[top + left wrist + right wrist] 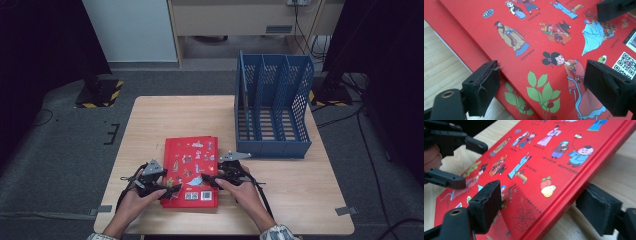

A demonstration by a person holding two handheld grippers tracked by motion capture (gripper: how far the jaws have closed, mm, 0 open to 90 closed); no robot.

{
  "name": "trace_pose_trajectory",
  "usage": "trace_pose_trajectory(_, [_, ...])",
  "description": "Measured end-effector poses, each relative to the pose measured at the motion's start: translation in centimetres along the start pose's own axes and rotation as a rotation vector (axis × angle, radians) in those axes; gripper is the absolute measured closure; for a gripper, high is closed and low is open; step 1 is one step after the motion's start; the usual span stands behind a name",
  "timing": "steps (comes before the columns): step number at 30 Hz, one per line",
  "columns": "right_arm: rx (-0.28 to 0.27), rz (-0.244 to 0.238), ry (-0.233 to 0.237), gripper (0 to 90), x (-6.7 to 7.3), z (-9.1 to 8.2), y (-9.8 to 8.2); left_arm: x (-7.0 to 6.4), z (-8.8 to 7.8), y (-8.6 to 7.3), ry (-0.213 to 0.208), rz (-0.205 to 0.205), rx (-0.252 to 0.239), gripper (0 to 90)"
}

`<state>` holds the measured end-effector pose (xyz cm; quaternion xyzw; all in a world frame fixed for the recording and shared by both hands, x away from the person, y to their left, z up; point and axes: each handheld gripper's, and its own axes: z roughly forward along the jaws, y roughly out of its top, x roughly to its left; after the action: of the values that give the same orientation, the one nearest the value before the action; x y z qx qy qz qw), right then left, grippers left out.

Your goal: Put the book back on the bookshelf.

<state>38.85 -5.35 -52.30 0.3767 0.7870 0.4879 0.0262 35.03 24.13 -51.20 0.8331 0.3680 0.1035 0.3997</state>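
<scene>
High view: a red book (190, 170) lies flat at the table's (150, 120) near edge, about six o'clock from centre. A blue file rack (272, 112) stands at two o'clock from the book, its slots upright, likely where the book belongs. The left gripper (167, 190) comes in at the book's eight o'clock corner and the right gripper (209, 181) at its four o'clock edge, one on each side, probably so the wide cover can be lifted level.

Left gripper view: the jaws stand apart over the cover. One pad sits at the book's left edge, at eight o'clock in the picture, the other hangs above the printed figures at four o'clock. Nothing is pinched.

Right gripper view: the book's right edge runs between the jaws, one pad above the cover at seven o'clock, the other beside the edge on the table side at four o'clock. They straddle it without pressing, so it is unclenched.
</scene>
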Motion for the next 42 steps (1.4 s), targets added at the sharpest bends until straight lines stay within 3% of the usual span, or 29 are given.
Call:
trace_pose_trajectory(10, [-0.007, -0.021, -0.016, 23.2, 0.5, -0.4, 0.2, 0.1, 0.0, 0.0, -0.013, -0.014, -0.007, 11.1])
trace_pose_trajectory(17, [0.006, -0.023, -0.021, 23.2, 0.7, -0.9, 0.0, -0.1, 0.1, 0.0, -0.029, -0.002, -0.006, 10.6])
trace_pose_trajectory(24, [-0.003, -0.006, -0.008, 24.1, 0.4, -0.9, 0.1, -0.1, 0.2, 0.0, -0.038, -0.008, -0.009, 10.8])
trace_pose_trajectory(33, [-0.014, -0.002, 0.022, 24.1, 1.0, -0.5, 0.7, 0.1, 0.1, 0.0, -0.077, -0.022, -0.016, 10.8])
trace_pose_trajectory(42, [-0.044, -0.019, 0.021, 34.6, 1.5, -1.6, 1.6, 0.3, 0.1, 0.3, -0.108, -0.051, -0.029, 9.1])
